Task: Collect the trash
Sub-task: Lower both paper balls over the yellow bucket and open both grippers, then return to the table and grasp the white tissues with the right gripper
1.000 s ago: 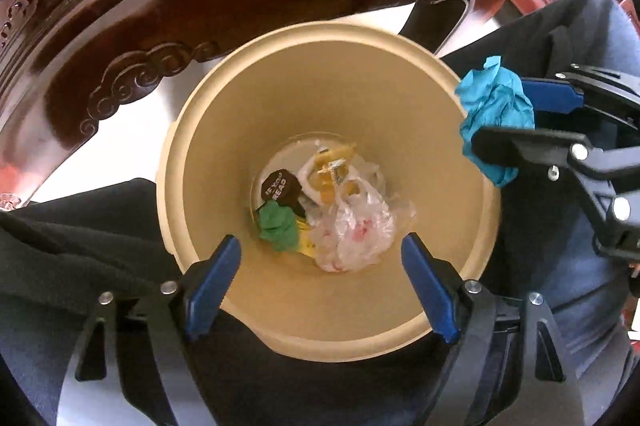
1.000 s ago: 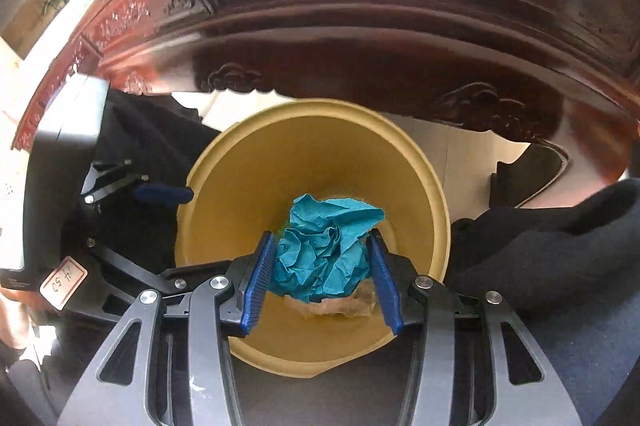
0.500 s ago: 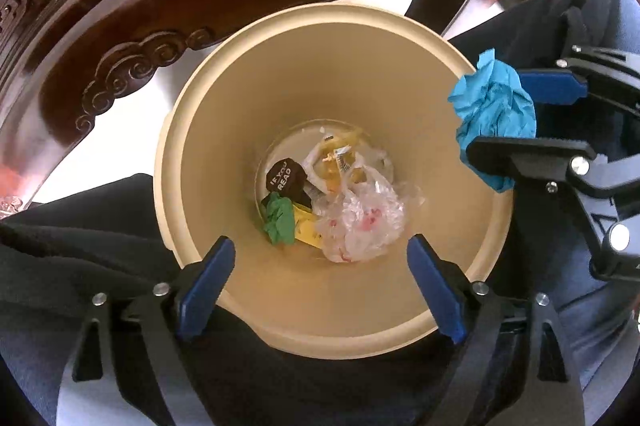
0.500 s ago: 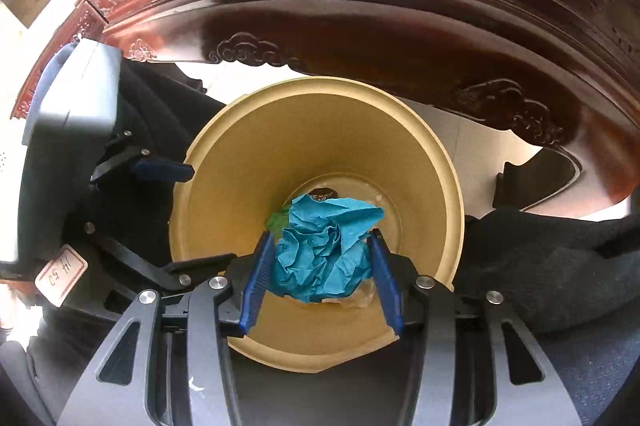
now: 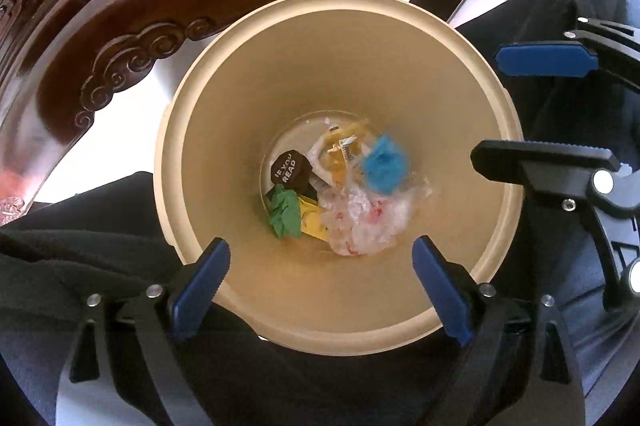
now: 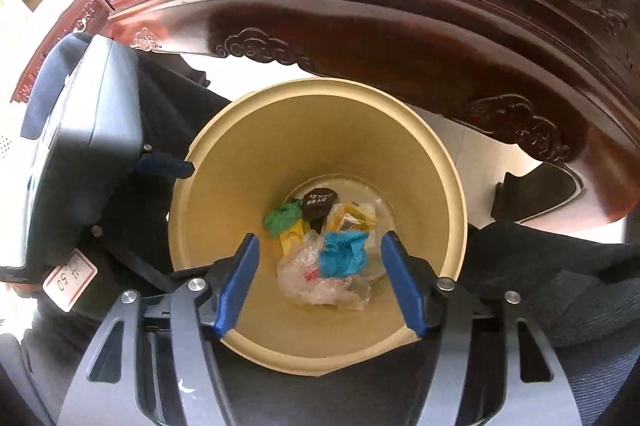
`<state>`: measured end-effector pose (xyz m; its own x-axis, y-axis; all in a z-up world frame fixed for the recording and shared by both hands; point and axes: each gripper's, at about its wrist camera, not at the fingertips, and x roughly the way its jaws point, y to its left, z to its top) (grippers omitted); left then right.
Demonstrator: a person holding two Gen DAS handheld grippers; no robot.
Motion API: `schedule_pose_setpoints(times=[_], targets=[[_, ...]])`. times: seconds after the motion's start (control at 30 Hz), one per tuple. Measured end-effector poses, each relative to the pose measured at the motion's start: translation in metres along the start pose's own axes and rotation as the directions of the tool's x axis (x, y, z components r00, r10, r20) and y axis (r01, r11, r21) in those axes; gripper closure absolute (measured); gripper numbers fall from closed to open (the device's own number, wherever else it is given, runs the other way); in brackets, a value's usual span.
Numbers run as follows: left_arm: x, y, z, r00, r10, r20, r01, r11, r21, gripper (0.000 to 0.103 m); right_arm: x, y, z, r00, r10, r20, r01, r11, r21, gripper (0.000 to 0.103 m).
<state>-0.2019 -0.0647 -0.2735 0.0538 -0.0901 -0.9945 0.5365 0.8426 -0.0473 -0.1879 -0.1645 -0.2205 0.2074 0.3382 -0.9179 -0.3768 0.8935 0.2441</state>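
Observation:
A tan round bin (image 5: 224,130) (image 6: 280,130) stands below both grippers. A crumpled blue paper ball (image 5: 385,165) (image 6: 344,253) lies inside it on clear plastic wrap (image 5: 366,220) (image 6: 316,278), beside a green scrap (image 5: 285,212) (image 6: 282,218), a black wrapper (image 5: 290,168) (image 6: 319,201) and yellow wrappers (image 5: 340,150). My left gripper (image 5: 320,286) is open and empty over the bin's near rim. My right gripper (image 6: 320,286) is open and empty above the bin; it also shows in the left wrist view (image 5: 540,106) at the bin's right rim.
A dark carved wooden table apron (image 5: 132,58) (image 6: 440,38) arches just behind the bin. Dark clothing of the person (image 5: 60,246) (image 6: 560,286) surrounds the bin's near side. White floor (image 5: 128,130) shows between bin and table.
My right gripper opened and let go of the blue paper ball, which fell into the bin onto the plastic wrap. Both grippers stayed over the bin.

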Motion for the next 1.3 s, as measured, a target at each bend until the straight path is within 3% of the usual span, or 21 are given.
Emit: schedule_pose_setpoints(times=[0.67, 0.9, 1.03, 1.17, 1.3], targets=[[-0.014, 0.004, -0.001, 0.999, -0.023, 0.03, 0.024, 0.999, -0.031, 0.01, -0.024, -0.001, 0.002, 0.997, -0.053, 0.057, 0.054, 0.998, -0.018, 0.041], [-0.054, 0.011, 0.0, 0.991, 0.058, 0.119, -0.055, 0.998, -0.031, 0.01, -0.059, 0.006, 0.007, 0.987, -0.075, 0.142, 0.082, 0.996, -0.043, 0.041], [-0.098, 0.015, 0.004, 0.957, 0.173, 0.235, -0.17, 0.985, -0.032, 0.01, -0.085, 0.012, 0.015, 0.972, -0.087, 0.218, 0.102, 0.993, -0.056, 0.04], [-0.152, 0.029, 0.013, 0.919, 0.14, 0.369, -0.116, 0.989, -0.086, 0.01, -0.124, 0.009, 0.029, 0.937, -0.085, 0.339, 0.107, 0.993, -0.048, 0.038], [-0.21, 0.042, 0.036, 0.844, 0.153, 0.514, -0.093, 0.986, -0.141, 0.009, -0.167, -0.001, 0.054, 0.877, -0.106, 0.469, 0.138, 0.99, -0.034, 0.03]])
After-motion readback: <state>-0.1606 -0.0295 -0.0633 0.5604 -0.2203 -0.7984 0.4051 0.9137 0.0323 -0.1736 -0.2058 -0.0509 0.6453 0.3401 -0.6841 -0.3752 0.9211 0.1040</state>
